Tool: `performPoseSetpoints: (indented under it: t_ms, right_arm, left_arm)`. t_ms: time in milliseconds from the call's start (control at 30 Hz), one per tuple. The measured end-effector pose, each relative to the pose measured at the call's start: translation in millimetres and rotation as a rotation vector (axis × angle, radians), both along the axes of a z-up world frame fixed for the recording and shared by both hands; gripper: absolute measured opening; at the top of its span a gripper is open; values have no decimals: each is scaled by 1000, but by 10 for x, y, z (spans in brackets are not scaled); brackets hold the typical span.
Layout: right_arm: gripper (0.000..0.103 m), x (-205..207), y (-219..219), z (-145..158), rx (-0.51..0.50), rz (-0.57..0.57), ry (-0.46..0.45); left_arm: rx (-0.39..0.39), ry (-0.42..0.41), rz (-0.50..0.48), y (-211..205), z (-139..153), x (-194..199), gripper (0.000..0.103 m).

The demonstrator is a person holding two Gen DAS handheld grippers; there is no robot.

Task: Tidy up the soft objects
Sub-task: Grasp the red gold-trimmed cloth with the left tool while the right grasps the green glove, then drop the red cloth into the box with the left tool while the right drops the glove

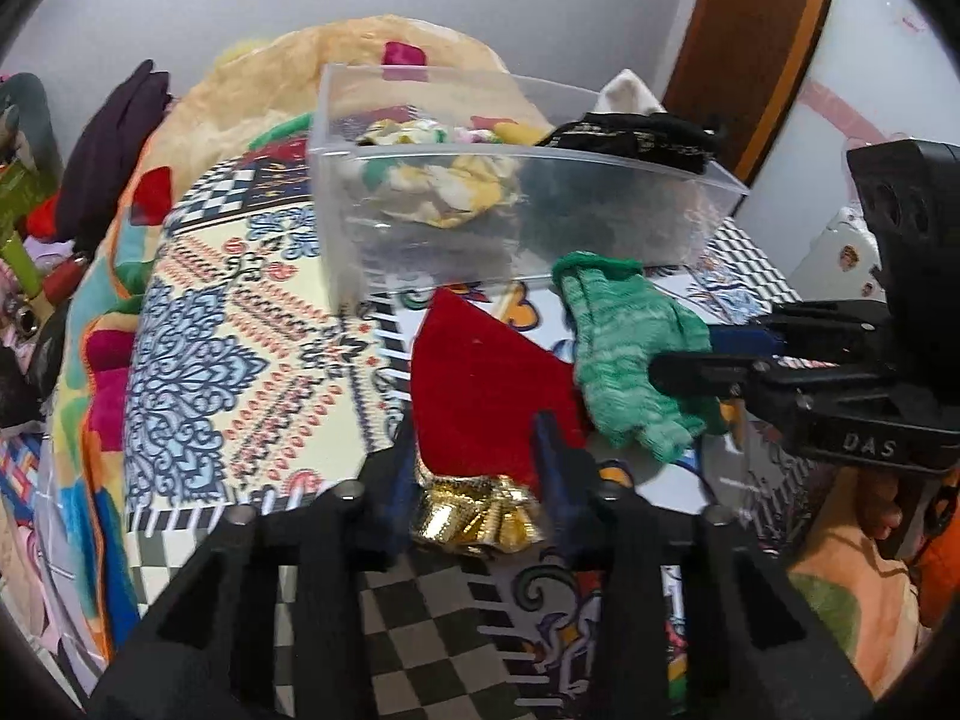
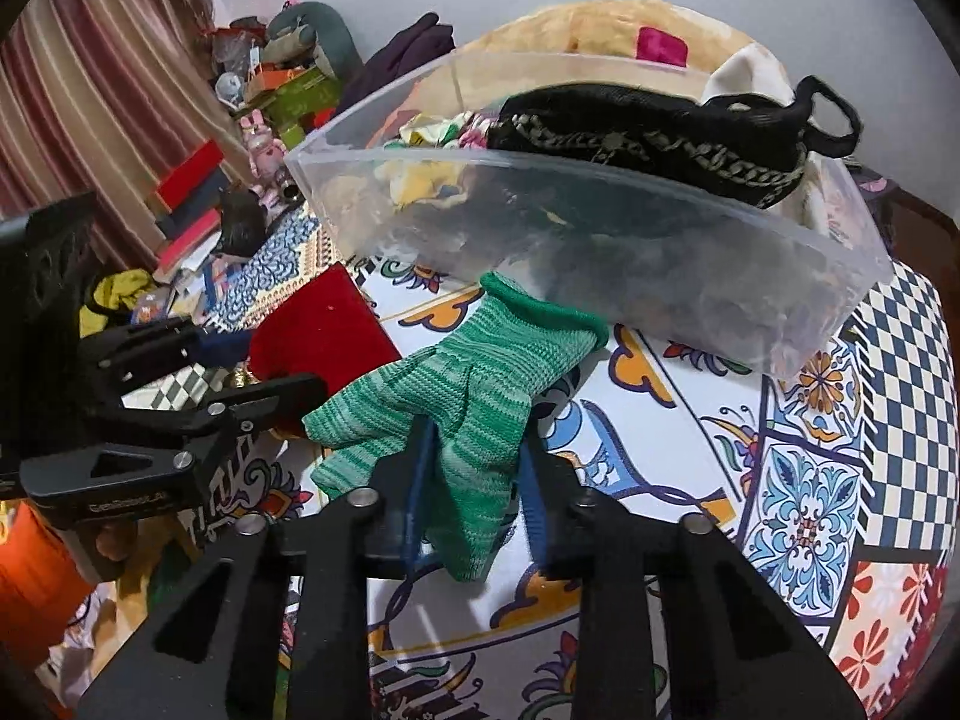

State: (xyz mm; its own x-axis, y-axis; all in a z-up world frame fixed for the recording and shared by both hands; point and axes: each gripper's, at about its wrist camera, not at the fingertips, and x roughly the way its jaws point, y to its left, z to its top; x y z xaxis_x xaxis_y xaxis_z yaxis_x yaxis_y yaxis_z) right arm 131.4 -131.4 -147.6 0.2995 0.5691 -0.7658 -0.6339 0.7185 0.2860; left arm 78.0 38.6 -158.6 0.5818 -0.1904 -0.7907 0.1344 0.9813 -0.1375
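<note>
A clear plastic bin (image 1: 600, 180) (image 2: 660, 252) stands on the patterned bedspread and holds several soft things, among them a black strap-like piece (image 1: 636, 138) (image 2: 648, 144). In front of it lie a red velvet pouch with gold trim (image 1: 480, 384) (image 2: 324, 330) and a green knitted glove (image 1: 624, 348) (image 2: 468, 396). My left gripper (image 1: 474, 450) straddles the pouch's gold end, jaws apart. My right gripper (image 2: 474, 462) has its fingers on either side of the glove's fingers, jaws apart; it also shows in the left wrist view (image 1: 720, 360).
The patterned bedspread (image 1: 240, 312) (image 2: 810, 480) covers the bed. A yellow blanket (image 1: 336, 78) is heaped behind the bin. Dark clothes (image 1: 114, 138) and clutter of boxes and toys (image 2: 240, 120) lie to the left. A wooden door (image 1: 756, 48) stands at the right.
</note>
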Motion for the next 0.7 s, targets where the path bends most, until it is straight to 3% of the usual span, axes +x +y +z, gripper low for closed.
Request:
performPoseSetpoints:
  t_ms: [133, 200, 700]
  right_arm:
    - [17, -84, -29, 93, 1, -11, -64]
    - [16, -138, -50, 160, 7, -12, -93]
    - [16, -230, -380, 851, 117, -69, -294]
  left_arm:
    - [14, -22, -3, -15, 63, -39, 26]
    - [16, -41, -6, -12, 136, -78, 13]
    - [35, -253, 38, 61, 908, -193, 13]
